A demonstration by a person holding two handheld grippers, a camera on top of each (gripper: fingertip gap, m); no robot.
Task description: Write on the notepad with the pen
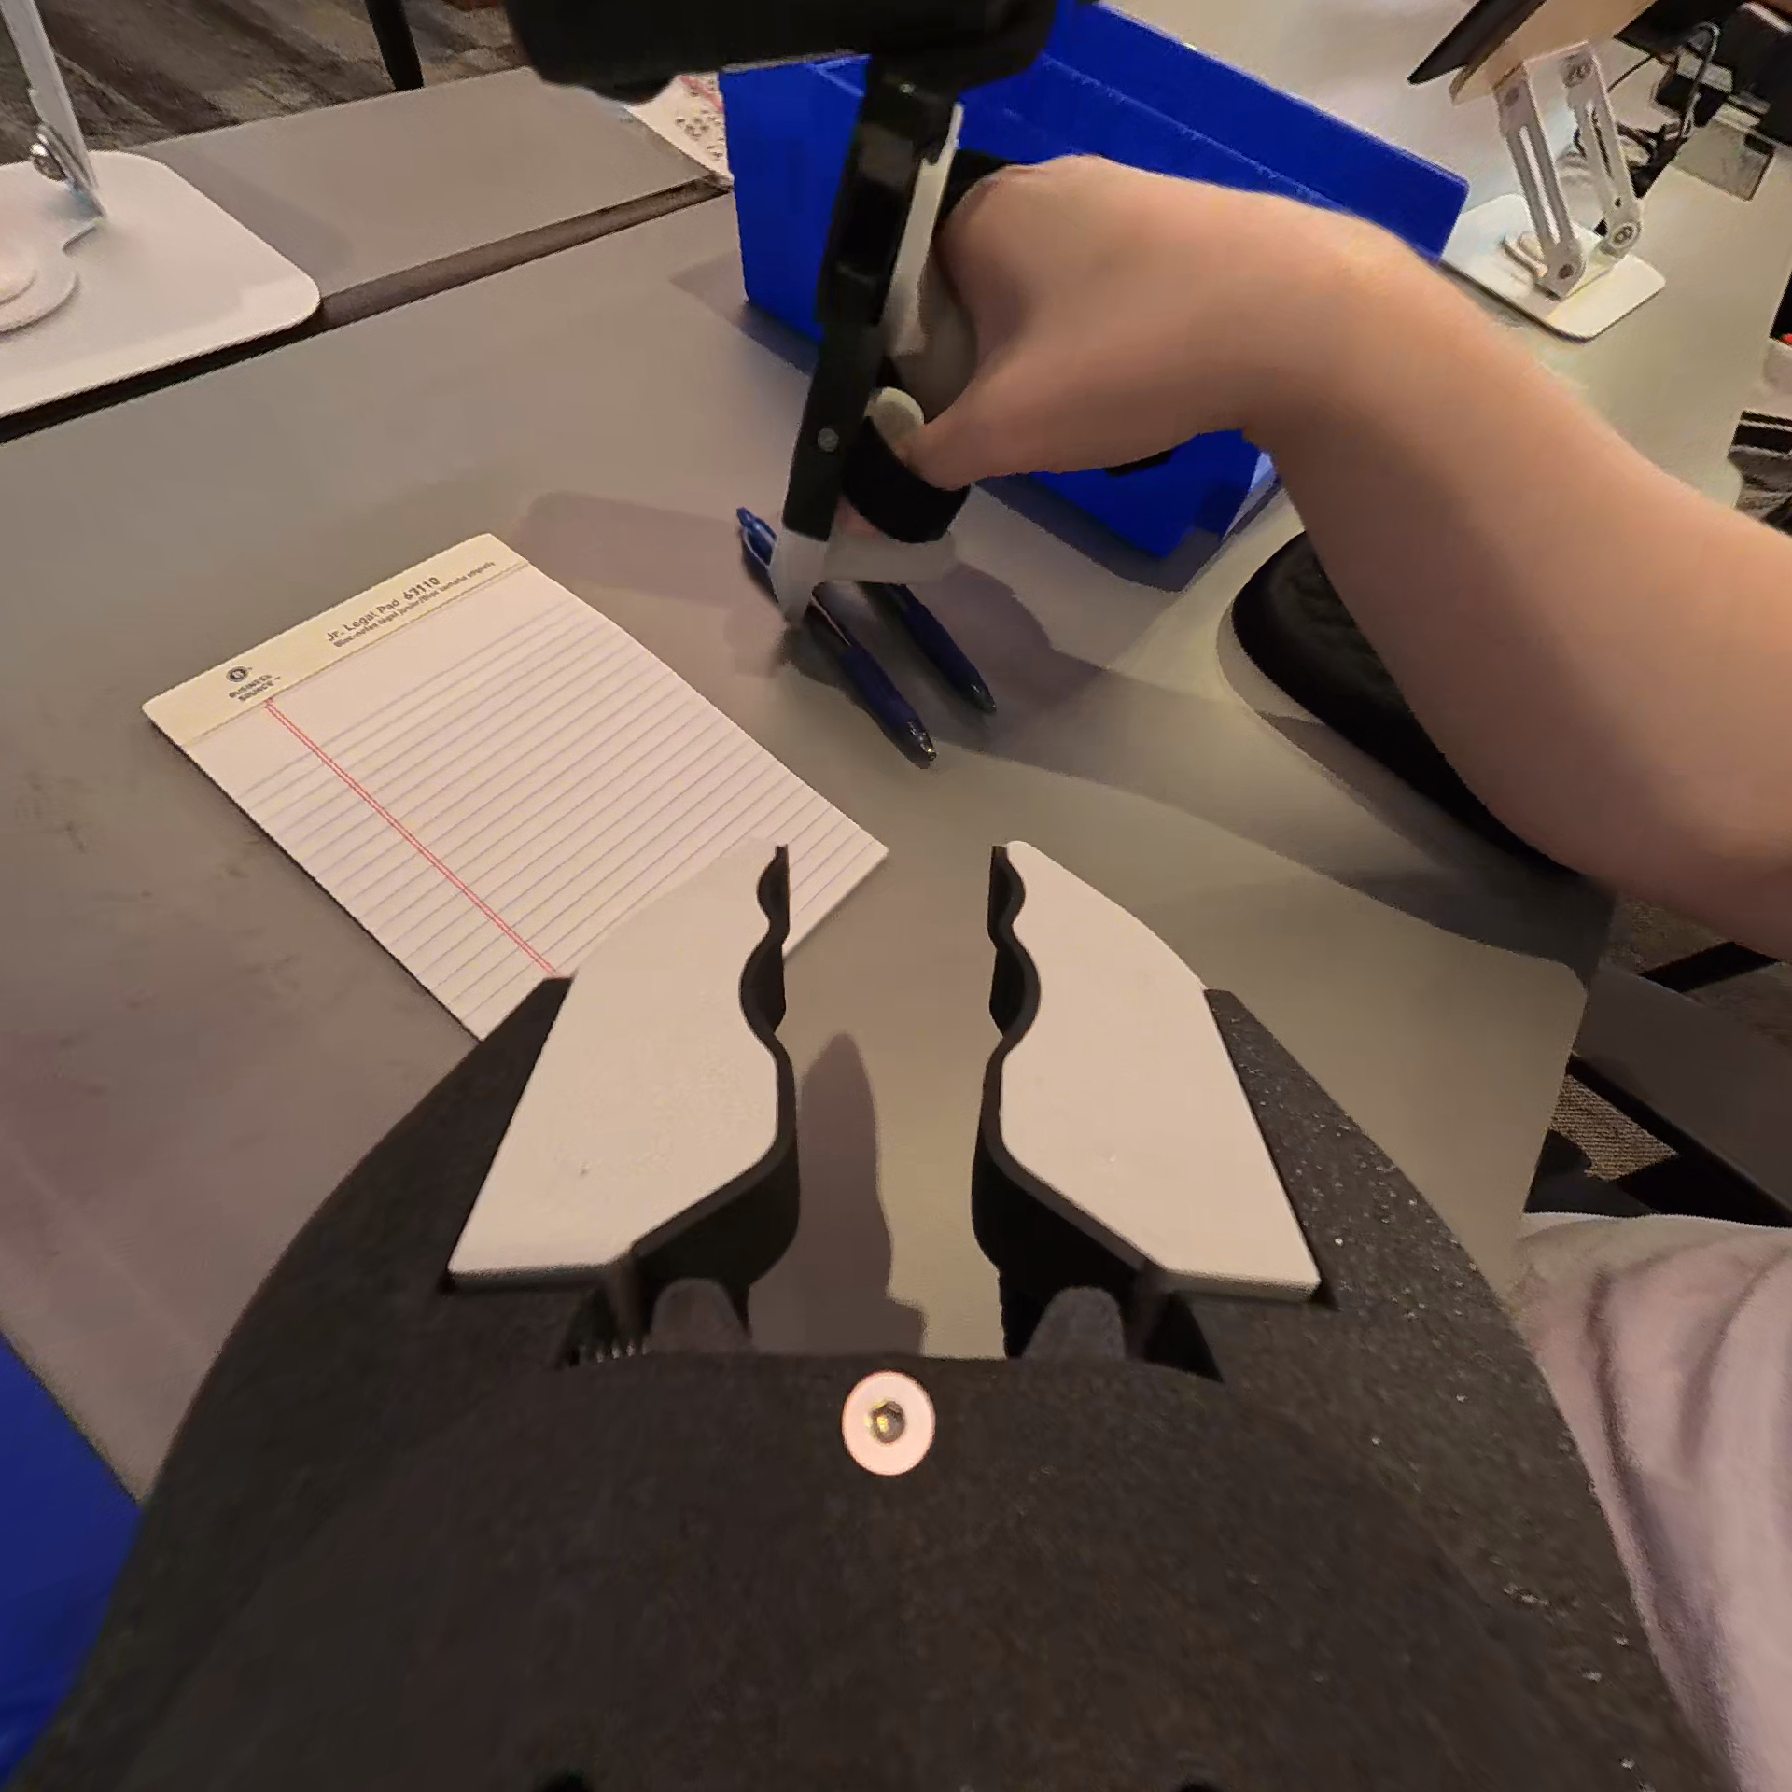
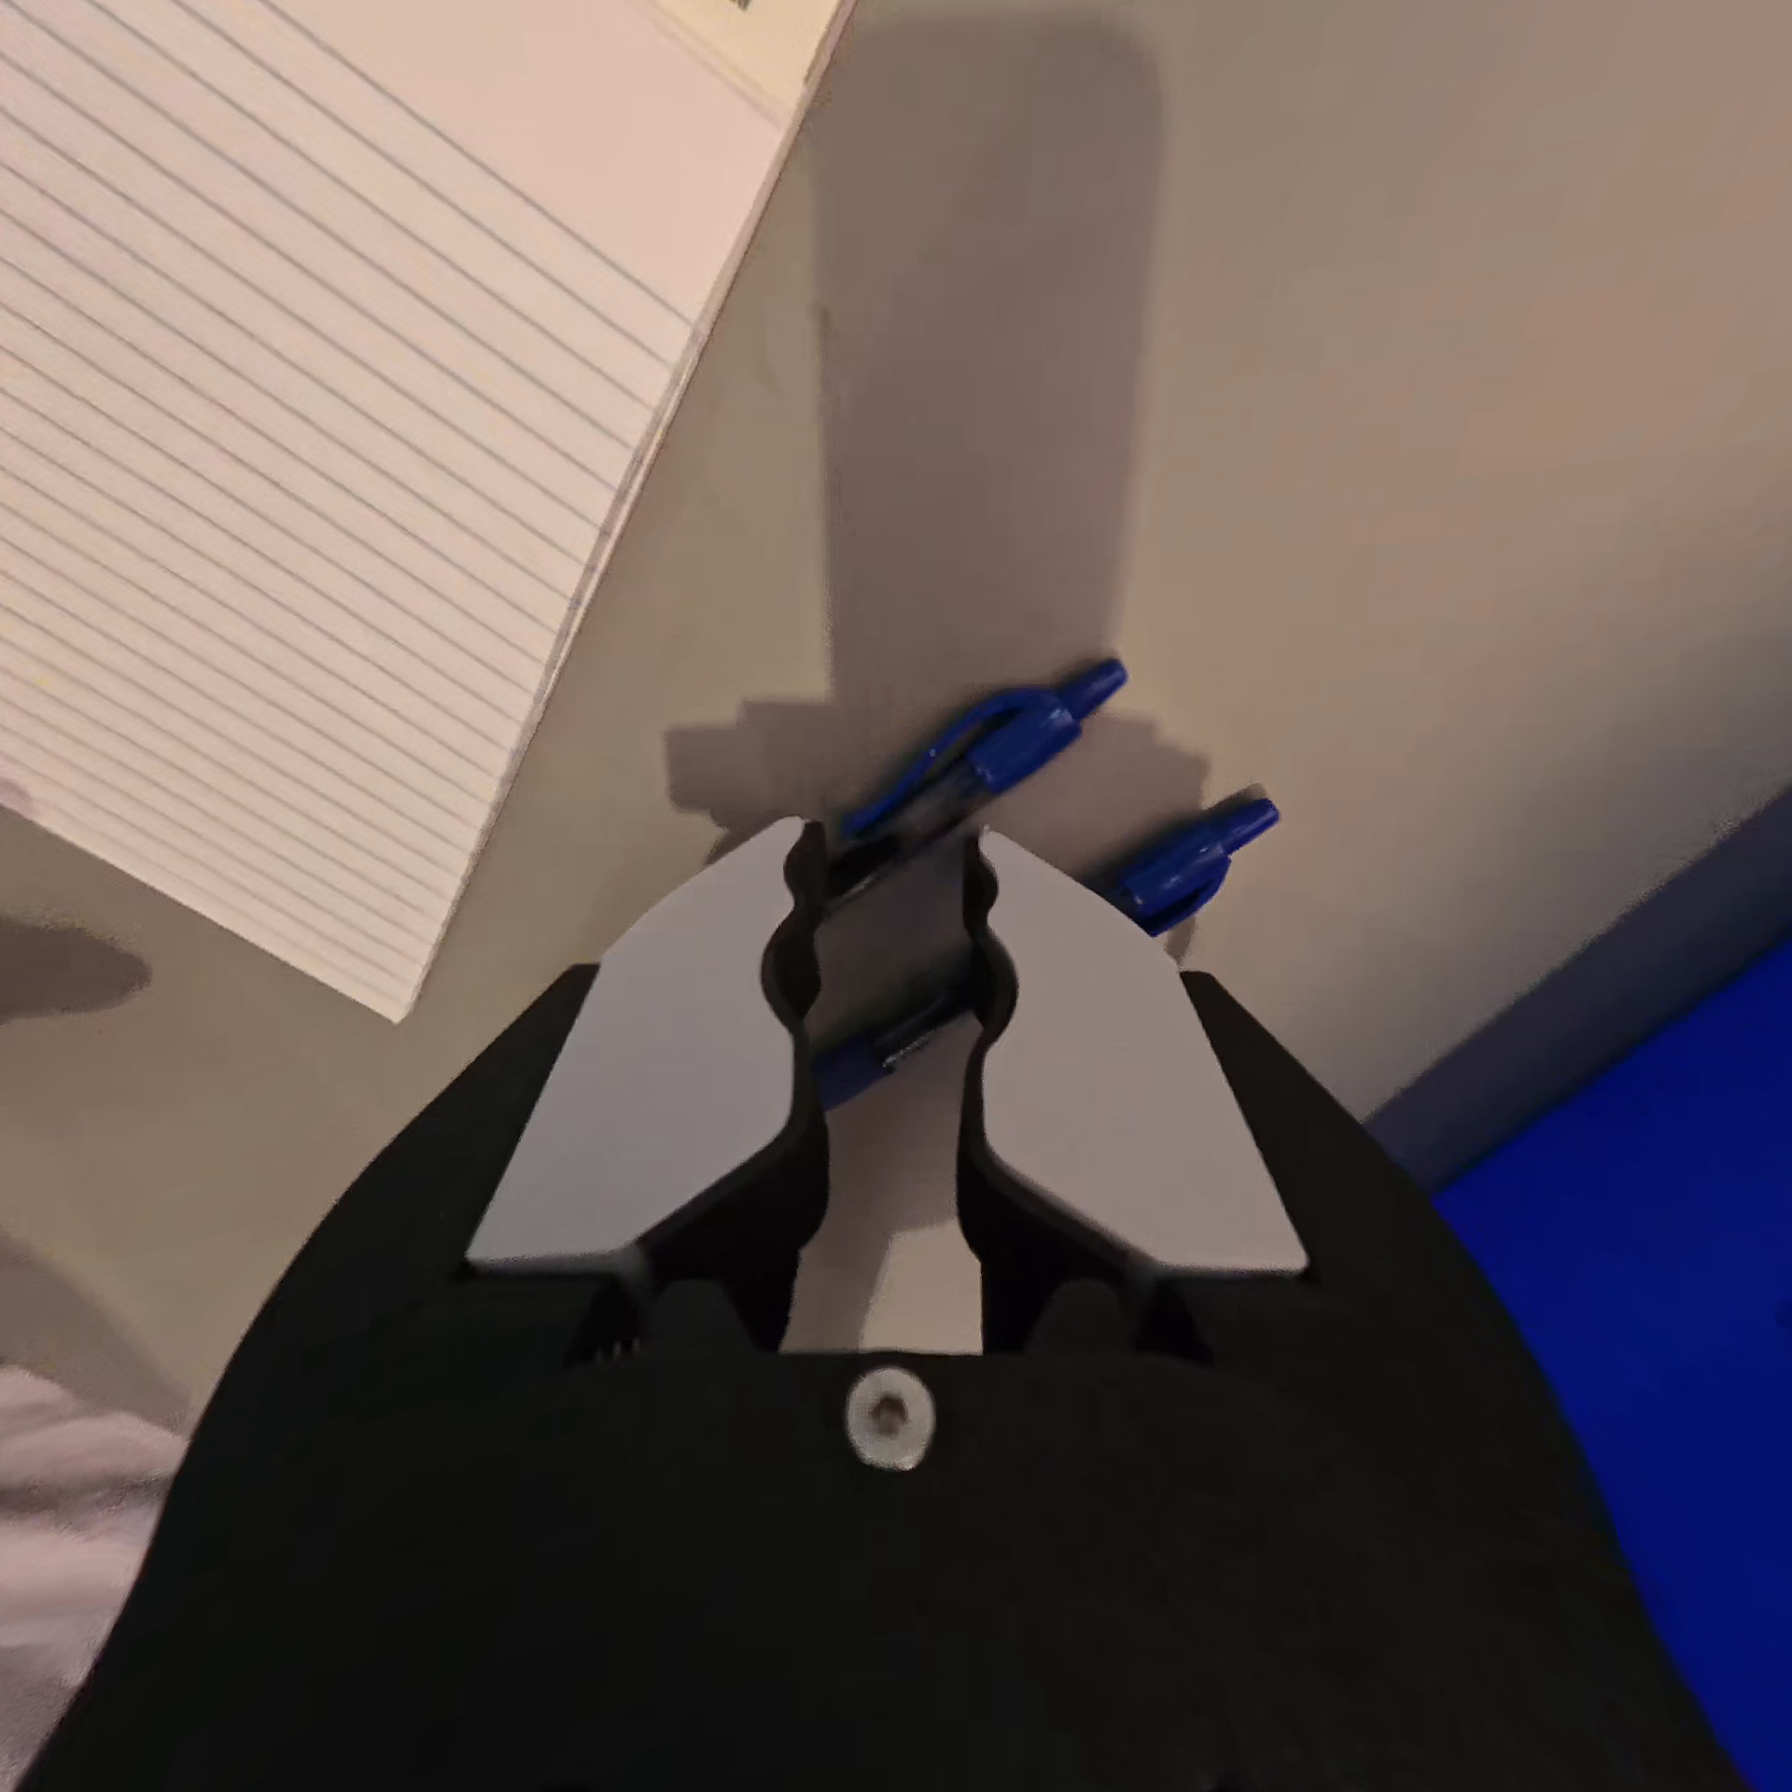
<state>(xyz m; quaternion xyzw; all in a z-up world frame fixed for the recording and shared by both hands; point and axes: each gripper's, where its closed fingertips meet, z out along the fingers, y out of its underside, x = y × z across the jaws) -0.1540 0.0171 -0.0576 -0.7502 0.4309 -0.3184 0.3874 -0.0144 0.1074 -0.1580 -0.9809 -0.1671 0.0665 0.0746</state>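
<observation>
Grey desk (image 1: 291, 970) fills the scene. Nearest, the left gripper (image 1: 887, 863) hovers with jaws spread and empty beside the notepad (image 1: 504, 776), whose lined page is blank. Farther off, the right gripper (image 2: 892, 844) straddles one blue pen (image 2: 979, 766), jaws parted around it, not yet pinching. A second pen (image 2: 1193, 863) lies alongside, before a blue bin (image 1: 1115, 145). Writing hasn't begun.

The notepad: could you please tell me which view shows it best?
The left wrist view: the whole notepad lies flat on the grey table, all edges visible except one corner behind the tongs. The right wrist view crops it to one part.
</observation>
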